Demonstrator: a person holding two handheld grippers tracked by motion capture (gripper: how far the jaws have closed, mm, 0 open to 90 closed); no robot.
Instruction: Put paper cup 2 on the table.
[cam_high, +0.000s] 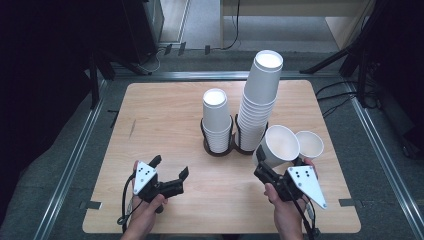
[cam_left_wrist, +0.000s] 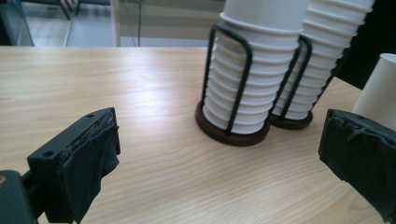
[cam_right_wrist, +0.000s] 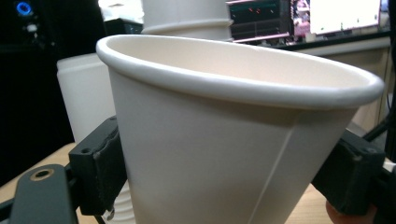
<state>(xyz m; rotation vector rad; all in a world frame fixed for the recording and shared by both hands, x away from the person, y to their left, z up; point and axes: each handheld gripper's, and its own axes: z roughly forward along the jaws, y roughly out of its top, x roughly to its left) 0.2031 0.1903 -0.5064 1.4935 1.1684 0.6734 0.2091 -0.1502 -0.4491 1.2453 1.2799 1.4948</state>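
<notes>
The right gripper (cam_high: 261, 169), lower right of the high view, clamped a paper cup (cam_high: 278, 145) (left gripper (cam_high: 170, 170) gaped empty), apparently mid-carry, needing lining up over a stack (cam_high: 217, 120).

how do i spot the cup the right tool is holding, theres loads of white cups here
Start at the wooden table and find the two black wire holders with stacked cups; the taller stack is the right-hand one. Just in front of it, the right tool clamps a single paper cup. Unlike the stacked upside-down cups, it is mouth-up, tilted, and bigger-looking than the loose cup beside it.
</notes>
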